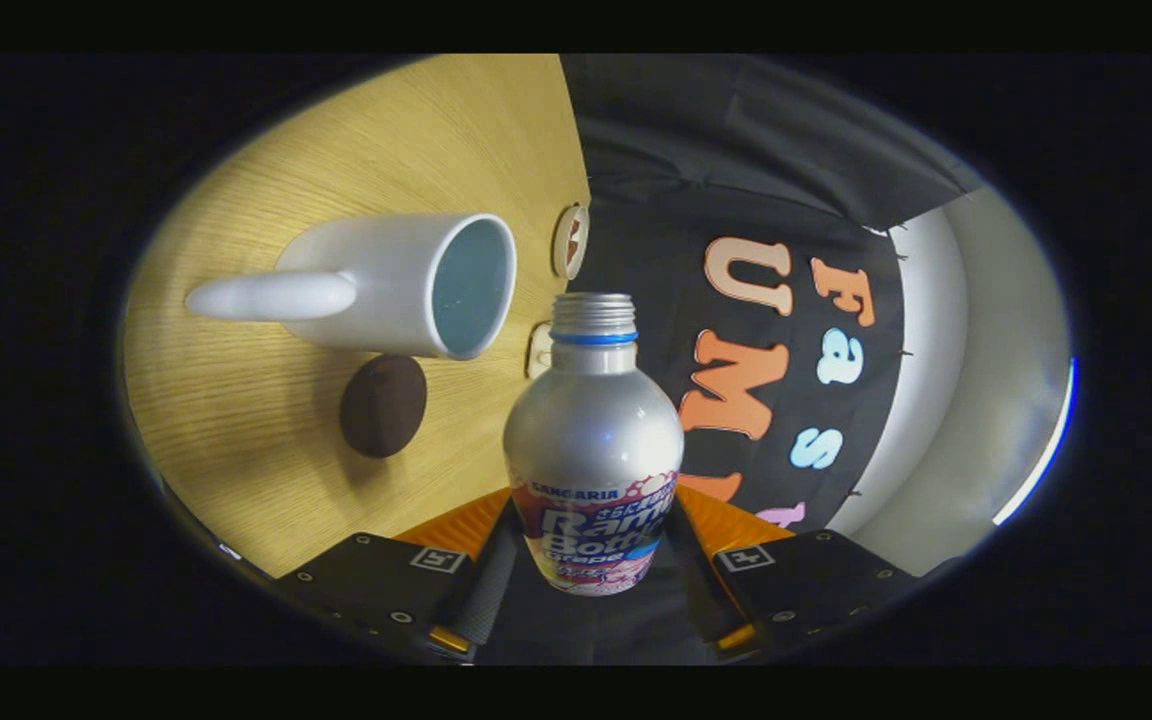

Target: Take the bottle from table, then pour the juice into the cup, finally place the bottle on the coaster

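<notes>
Bottle [593,440] sits bottom centre of frame, clamped between the two fingers of the gripper [591,560], which press its labelled lower body from both sides. It's rolled w/ the gripper: the table [266,480] stands almost on edge along the left of frame. Neck is uncapped, threads showing, and points toward upper centre, close to the cup's mouth.

Handling, as a guess: metal bottle, smooth and rounded, so likely slippery; wall probably thin and could dent if squeezed hard. Weight depends on juice left, can't tell. Label band at the widest straight part looks the best spot to hold, as now.

Count: 1 bottle. 1 white cup [391,285], upper left, handle toward far left, pale blue inside; looks empty but not sure. 1 dark round coaster [383,405], just below cup, left of bottle. 2 small round things [570,241] at table's far edge, near bottle neck; too small to identify.
</notes>
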### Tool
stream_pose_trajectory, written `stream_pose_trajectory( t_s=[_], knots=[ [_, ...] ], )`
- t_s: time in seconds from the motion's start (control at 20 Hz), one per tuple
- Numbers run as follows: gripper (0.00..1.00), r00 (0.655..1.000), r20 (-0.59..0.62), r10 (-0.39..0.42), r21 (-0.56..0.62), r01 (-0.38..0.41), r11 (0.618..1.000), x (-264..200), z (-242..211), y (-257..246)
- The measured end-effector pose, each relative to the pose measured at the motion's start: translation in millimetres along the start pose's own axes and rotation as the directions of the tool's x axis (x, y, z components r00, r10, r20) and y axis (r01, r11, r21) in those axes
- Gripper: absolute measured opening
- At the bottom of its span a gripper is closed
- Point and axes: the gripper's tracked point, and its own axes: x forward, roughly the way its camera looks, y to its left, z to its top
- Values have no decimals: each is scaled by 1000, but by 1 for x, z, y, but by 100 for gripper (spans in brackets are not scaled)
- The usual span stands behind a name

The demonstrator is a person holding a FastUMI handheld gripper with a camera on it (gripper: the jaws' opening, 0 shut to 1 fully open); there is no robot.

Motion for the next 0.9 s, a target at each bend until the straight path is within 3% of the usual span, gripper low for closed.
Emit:
stream_pose_trajectory(
  t_s=[0.9],
  knots=[
    [76,1000,-2,31,-120,-31,992,14,-4,1]
  ],
)
